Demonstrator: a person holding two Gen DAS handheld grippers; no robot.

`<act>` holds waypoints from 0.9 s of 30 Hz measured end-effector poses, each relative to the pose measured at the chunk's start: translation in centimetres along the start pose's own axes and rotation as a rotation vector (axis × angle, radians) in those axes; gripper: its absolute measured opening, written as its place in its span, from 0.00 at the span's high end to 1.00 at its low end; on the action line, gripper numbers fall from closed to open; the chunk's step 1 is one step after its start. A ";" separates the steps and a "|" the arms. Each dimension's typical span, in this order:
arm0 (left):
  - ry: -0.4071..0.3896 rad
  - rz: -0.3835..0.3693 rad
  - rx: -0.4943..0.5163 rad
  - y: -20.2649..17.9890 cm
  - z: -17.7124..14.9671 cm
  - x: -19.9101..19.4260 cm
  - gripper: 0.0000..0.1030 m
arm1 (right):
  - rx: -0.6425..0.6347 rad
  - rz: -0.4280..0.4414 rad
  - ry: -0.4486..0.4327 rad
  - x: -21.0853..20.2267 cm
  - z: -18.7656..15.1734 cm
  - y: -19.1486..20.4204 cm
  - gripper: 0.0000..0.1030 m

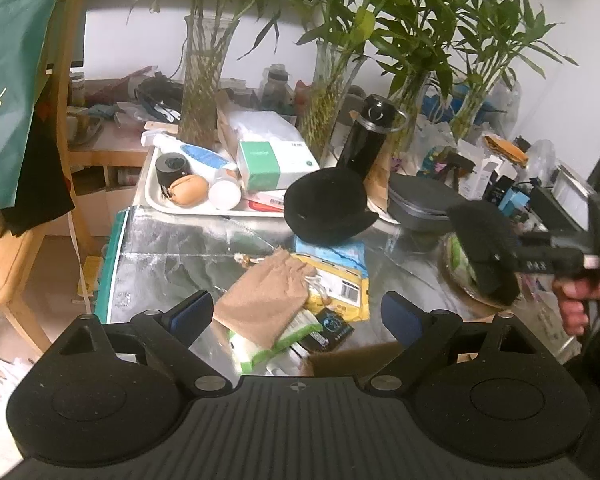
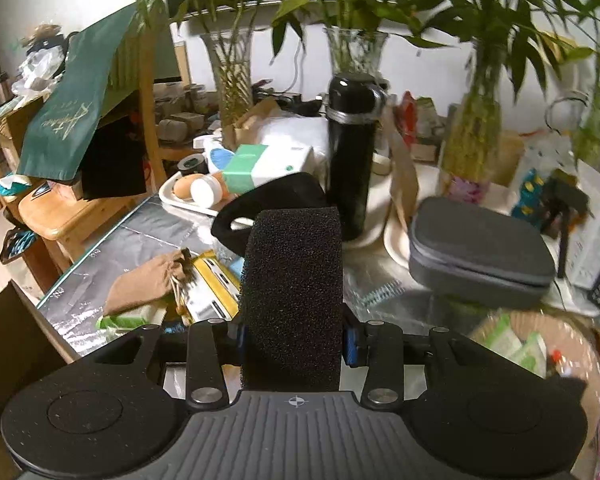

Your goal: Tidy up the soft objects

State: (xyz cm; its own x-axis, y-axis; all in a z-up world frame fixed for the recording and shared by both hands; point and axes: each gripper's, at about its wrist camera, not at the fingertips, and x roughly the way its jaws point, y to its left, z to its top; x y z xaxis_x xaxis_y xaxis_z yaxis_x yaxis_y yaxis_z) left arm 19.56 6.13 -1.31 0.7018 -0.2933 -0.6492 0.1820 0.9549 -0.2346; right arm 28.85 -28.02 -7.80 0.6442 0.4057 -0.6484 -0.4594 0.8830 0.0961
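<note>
**Foam block held aloft on the right; tan pouch lies nearest the empty left gripper**

A black foam block (image 2: 294,296) is clamped between the fingers of the right gripper (image 2: 296,340), its long axis running straight forward along the fingers. In the left wrist view the same block (image 1: 482,252) is seen raised above the tabletop (image 1: 172,256), off to the right and over a round wicker basket (image 1: 460,280). The basket is judged a likely drop place, lying just below and right of the block.

The left gripper (image 1: 296,316) is spread wide and nothing is held in it. A tan drawstring pouch (image 1: 266,300) lies directly ahead between its fingers, long axis slanting from near left to far right. A black soft cap (image 1: 326,206) rests farther back, beside a black flask (image 1: 366,136).
</note>
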 end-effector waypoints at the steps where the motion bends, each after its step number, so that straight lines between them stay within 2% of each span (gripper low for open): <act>1: -0.002 -0.002 0.000 0.1 0.1 0.1 0.10 | 0.009 -0.008 0.000 -0.1 -0.4 -0.1 0.57; 11: -0.002 -0.039 0.020 1.2 1.2 1.7 0.10 | 0.104 -0.020 -0.010 -0.5 -3.5 -1.1 0.57; 21: -0.023 -0.029 0.051 2.5 2.3 4.1 0.11 | 0.143 -0.004 -0.027 -0.3 -3.6 -1.6 0.57; 23: -0.012 -0.029 0.054 2.8 2.5 4.9 0.13 | 0.147 0.000 -0.030 -0.3 -3.6 -1.7 0.57; 25: 0.002 -0.033 0.053 3.2 2.5 5.8 0.22 | 0.154 0.001 -0.032 -0.3 -3.6 -1.8 0.56; 27: 0.013 -0.034 0.050 3.6 2.6 6.8 0.22 | 0.167 0.006 -0.032 -0.3 -3.5 -2.0 0.56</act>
State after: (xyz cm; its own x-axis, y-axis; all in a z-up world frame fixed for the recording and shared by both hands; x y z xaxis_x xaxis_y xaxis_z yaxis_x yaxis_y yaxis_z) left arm 26.76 7.68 -4.67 0.6860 -0.3255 -0.6508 0.2398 0.9455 -0.2202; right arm 27.43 -30.71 -10.47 0.6620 0.4162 -0.6234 -0.3575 0.9063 0.2255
